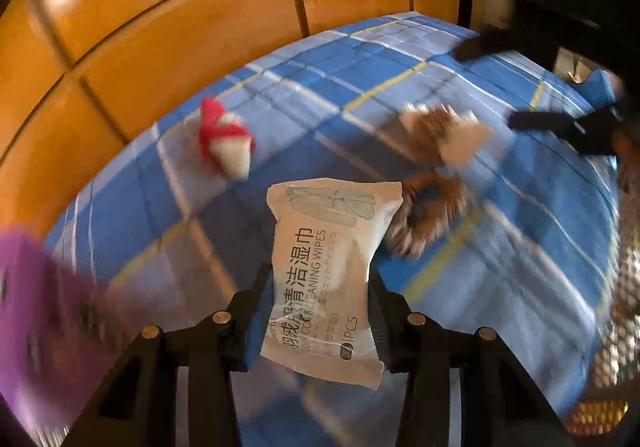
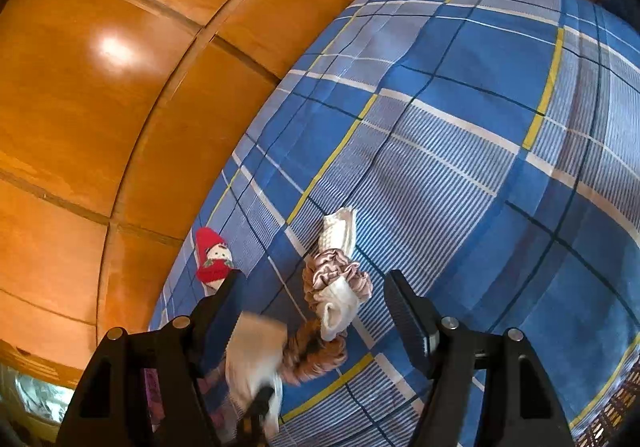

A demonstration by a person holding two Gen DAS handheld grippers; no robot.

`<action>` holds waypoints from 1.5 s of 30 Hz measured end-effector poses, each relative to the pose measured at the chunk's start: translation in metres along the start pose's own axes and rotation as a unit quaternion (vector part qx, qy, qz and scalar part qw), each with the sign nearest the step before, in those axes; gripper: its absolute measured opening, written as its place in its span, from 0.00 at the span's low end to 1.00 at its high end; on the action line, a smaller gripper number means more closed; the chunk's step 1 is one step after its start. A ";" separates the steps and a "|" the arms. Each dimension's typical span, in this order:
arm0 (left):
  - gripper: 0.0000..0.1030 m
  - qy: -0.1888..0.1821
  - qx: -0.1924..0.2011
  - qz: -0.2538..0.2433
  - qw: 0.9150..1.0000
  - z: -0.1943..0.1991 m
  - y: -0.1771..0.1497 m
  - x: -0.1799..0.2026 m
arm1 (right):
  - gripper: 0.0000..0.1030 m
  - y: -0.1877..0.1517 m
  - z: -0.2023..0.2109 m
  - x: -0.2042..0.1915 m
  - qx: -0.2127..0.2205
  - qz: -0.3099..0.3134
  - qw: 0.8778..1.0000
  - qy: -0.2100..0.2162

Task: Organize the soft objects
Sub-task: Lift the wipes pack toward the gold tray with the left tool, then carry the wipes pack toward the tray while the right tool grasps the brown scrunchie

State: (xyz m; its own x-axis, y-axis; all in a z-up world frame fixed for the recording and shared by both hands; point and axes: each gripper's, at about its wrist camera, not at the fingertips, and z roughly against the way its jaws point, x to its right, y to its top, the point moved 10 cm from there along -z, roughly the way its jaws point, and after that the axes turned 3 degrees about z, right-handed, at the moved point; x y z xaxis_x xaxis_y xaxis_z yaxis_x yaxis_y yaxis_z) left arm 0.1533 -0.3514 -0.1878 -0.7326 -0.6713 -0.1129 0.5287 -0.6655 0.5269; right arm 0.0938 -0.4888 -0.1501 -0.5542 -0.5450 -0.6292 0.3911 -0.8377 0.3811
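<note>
My left gripper (image 1: 320, 287) was clamped on a pack of cleaning wipes (image 1: 326, 271), holding it by its pinched middle above the blue plaid bedspread (image 1: 500, 247). The pack looked light, soft and slick-wrapped, so a mid-body grip seemed safest. My right gripper (image 2: 316, 311) hung open and empty above a cream sock (image 2: 338, 305) and scrunchies (image 2: 316, 357).

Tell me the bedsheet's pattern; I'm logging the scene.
Blue plaid bedsheet with white, yellow and dark lines; clearest in the right wrist view.
</note>
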 end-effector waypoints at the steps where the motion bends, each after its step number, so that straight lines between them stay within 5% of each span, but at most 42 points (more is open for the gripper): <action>1: 0.43 0.001 -0.002 0.006 1.000 0.006 -0.010 0.000 | 0.70 -0.003 -0.003 -0.006 -0.009 0.015 1.000 0.002; 6: 0.43 0.002 -0.014 0.047 0.999 0.035 -0.053 -0.009 | 0.70 -0.029 -0.021 -0.037 -0.066 0.112 0.991 0.001; 10: 0.43 0.008 -0.013 0.068 0.998 0.048 -0.074 -0.016 | 0.70 -0.048 -0.030 -0.033 -0.096 0.143 0.984 -0.043; 17: 0.55 0.002 -0.014 0.075 0.997 0.042 -0.078 -0.023 | 0.70 -0.058 -0.045 -0.019 -0.121 0.153 0.975 -0.103; 20: 0.60 -0.003 -0.015 0.073 0.997 0.035 -0.079 -0.024 | 0.70 -0.068 -0.064 -0.026 -0.145 0.191 0.963 -0.123; 22: 0.61 -0.007 -0.011 0.075 0.997 0.031 -0.081 -0.024 | 0.58 -0.071 -0.072 -0.032 -0.147 0.239 0.950 -0.140; 23: 0.61 -0.011 -0.010 0.077 0.997 0.029 -0.082 -0.024 | 0.25 -0.072 -0.072 -0.033 -0.143 0.261 0.942 -0.154; 24: 0.61 -0.017 -0.010 0.078 0.997 0.027 -0.083 -0.024 | 0.15 -0.076 -0.074 -0.034 -0.147 0.273 0.938 -0.156; 27: 0.56 -0.028 -0.001 0.080 0.996 0.028 -0.087 -0.023 | 0.12 -0.084 -0.074 -0.038 -0.155 0.294 0.931 -0.151; 38: 0.41 -0.062 0.003 0.143 0.988 0.037 -0.081 -0.032 | 0.12 -0.081 -0.073 -0.025 -0.179 0.241 0.947 -0.115; 45: 0.41 -0.082 0.064 0.165 0.981 0.083 -0.023 -0.034 | 0.12 -0.081 -0.077 -0.025 -0.181 0.227 0.951 -0.108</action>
State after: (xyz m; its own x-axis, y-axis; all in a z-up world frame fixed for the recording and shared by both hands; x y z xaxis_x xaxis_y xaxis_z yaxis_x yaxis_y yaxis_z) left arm 0.1299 -0.2858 -0.1260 -0.5951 -0.7748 0.2133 0.6983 -0.3672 0.6145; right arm 0.1324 -0.4050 -0.2172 -0.3907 -0.8746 -0.2871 0.8317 -0.4690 0.2972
